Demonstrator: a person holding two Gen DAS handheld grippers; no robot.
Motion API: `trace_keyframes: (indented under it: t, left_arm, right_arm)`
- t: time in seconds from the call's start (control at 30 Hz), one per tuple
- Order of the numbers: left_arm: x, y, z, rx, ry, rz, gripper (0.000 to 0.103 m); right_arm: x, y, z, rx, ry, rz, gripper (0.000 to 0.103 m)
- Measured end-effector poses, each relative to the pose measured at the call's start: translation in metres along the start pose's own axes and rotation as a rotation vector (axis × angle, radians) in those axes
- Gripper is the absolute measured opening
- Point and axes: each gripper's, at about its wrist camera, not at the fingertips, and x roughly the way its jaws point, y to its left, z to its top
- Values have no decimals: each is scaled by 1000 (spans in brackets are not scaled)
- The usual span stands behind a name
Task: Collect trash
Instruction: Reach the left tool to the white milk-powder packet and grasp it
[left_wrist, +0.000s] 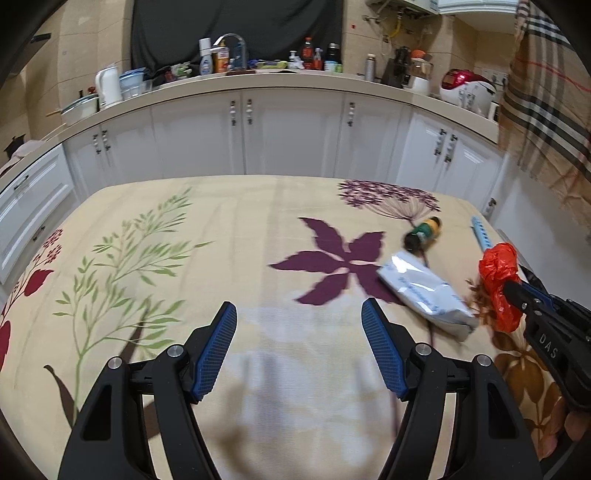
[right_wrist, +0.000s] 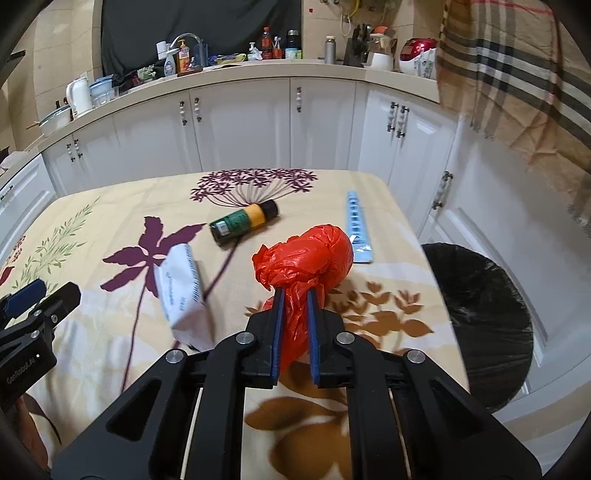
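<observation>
Right wrist view: red bag (right_wrist: 306, 258) bulging away from clamped right gripper (right_wrist: 295, 295).

On the flower-patterned cloth of the bench (right_wrist: 110, 206) are four pieces of trash: one crumpled red plastic bag (right_wrist: 306, 258), one white foil pouch (right_wrist: 183, 291), one dark bottle with a green and yellow label (right_wrist: 242, 221), one pale blue strip (right_wrist: 356, 230). One black-lined bin (right_wrist: 487, 317) stands at the right. Two pairs of tongs (left_wrist: 299, 314) (right_wrist: 295, 291) are in view.
</observation>
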Motion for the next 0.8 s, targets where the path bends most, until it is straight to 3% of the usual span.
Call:
trace_keyframes:
  t: [0.4,0.6,0.8]
  left_arm:
    - [0,-63,0,52,16,-88,73]
    - [18,-88,1,85,38,-79,73]
    - [32,-86,0,78,81,-70,68]
  right_arm:
    - [-15,-42,-15,39,-18,-22,11]
    - [-17,-51,-19,59,-22,-5,11]
    - [-18,-54,-20,66,-27,13,11]
